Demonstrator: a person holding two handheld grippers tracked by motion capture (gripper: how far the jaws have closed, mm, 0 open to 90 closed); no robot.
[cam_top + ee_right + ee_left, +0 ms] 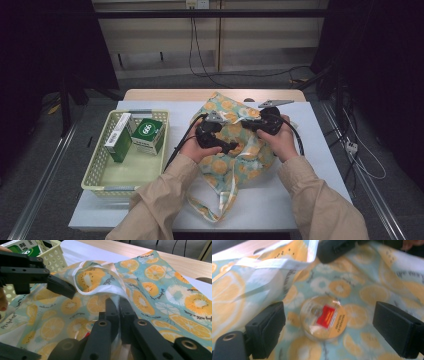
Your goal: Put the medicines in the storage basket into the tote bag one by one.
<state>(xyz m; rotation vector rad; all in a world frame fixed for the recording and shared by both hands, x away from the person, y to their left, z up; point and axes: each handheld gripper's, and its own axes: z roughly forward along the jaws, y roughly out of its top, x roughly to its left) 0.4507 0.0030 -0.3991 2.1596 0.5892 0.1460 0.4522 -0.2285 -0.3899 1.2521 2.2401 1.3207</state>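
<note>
A cloth bag (235,167) printed with orange and kiwi slices lies on the white table cover. My left gripper (329,315) reaches into its mouth with the jaws wide open. A round clear-lidded tin (324,321) with a red label rests on the fabric between them, touching neither pad. My right gripper (119,310) is shut on the bag's white hem (110,291) and holds that edge up. In the high view the left gripper (227,145) and the right gripper (250,124) meet over the bag's upper half.
A cream plastic basket (107,172) stands left of the bag with two green-and-white boxes (148,134) at its far end. The bag's handles (215,207) trail toward the near table edge. Bare wooden tabletop (165,94) shows at the far side.
</note>
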